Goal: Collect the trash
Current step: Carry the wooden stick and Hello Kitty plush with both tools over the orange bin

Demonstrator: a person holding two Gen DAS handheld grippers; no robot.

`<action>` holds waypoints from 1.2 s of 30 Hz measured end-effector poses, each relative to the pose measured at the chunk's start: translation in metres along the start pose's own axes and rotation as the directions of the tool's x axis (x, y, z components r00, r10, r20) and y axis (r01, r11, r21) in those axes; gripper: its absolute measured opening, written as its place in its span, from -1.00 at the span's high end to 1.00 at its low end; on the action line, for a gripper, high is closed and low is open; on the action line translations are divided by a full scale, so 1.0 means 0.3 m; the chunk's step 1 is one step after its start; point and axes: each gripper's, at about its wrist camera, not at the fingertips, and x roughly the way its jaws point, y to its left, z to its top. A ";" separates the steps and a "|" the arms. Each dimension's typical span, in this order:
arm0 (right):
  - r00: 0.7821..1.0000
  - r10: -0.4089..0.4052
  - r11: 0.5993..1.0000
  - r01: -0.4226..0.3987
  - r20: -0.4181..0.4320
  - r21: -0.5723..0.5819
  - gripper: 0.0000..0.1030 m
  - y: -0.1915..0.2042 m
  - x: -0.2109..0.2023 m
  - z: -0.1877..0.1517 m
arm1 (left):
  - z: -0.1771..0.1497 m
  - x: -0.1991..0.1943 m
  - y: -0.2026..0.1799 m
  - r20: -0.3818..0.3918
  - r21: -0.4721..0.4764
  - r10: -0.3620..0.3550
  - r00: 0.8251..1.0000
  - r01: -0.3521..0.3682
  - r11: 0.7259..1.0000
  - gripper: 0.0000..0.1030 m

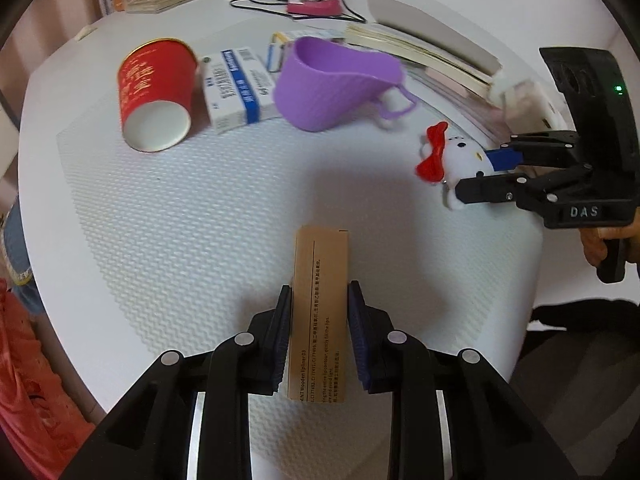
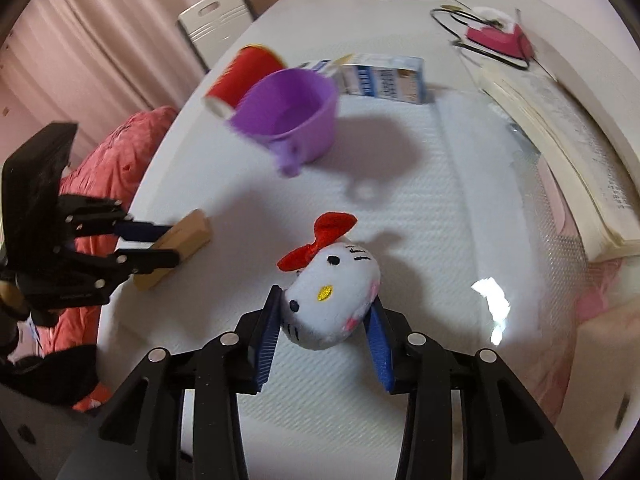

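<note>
L claw [image 1: 318, 334] grips tan lipliner box [image 1: 320, 304]; R claw [image 2: 326, 330] clamps white cat plush [image 2: 332, 300] (red bow) above table [image 1: 180, 240], purple basket [image 1: 336, 84] near.

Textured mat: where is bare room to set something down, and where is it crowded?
Bare: the mat between the red cup, purple basket and tan carton. Crowded: the back, around the blue-and-white box and stacked books.

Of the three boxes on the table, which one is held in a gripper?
The slim brown lipliner box, clamped by the left gripper; both blue-and-white boxes lie untouched.
</note>
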 end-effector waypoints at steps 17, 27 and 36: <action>0.988 0.069 0.982 -0.043 0.135 -0.186 0.21 0.261 -0.250 0.115 | -0.040 -0.364 -0.019 0.154 0.038 0.103 0.983 -0.110 0.993 0.44; 0.982 0.147 0.945 -0.104 0.121 -0.309 0.21 0.419 -0.267 0.190 | -0.144 -0.489 0.039 0.166 -0.035 0.202 0.965 -0.199 0.979 0.44; 0.971 0.239 0.870 -0.201 0.028 -0.450 0.21 0.641 -0.180 0.239 | -0.292 -0.577 0.129 0.135 -0.174 0.292 0.947 -0.268 0.948 0.44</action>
